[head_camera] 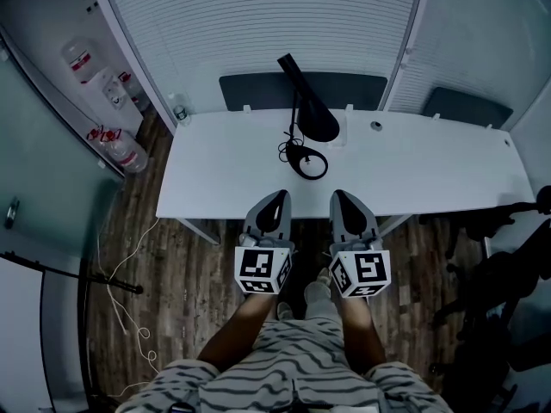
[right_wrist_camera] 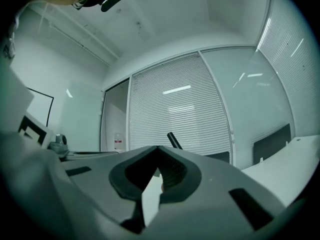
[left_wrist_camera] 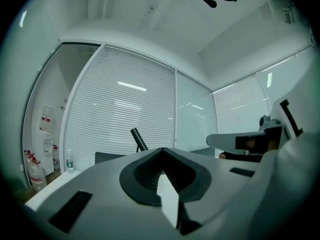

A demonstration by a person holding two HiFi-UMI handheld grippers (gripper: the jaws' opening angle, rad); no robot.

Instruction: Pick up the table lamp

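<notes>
Your table lamp [head_camera: 307, 114] is black throughout, and so is its coiled cord [head_camera: 303, 157]. The desk [head_camera: 430, 175] is plain white. Your left gripper [head_camera: 279, 194] and right gripper [head_camera: 338, 194] are pale grey with black padded recesses. Each cube carries black-and-white square markers. Your clothing [head_camera: 293, 360] is grey with dark wavy stripes. The floor [head_camera: 189, 274] is dark brown wood plank. The blinds [head_camera: 258, 24] are white with fine horizontal lines. Beyond the desk's left edge, the bottles [head_camera: 116, 140] are clear with red labels.
</notes>
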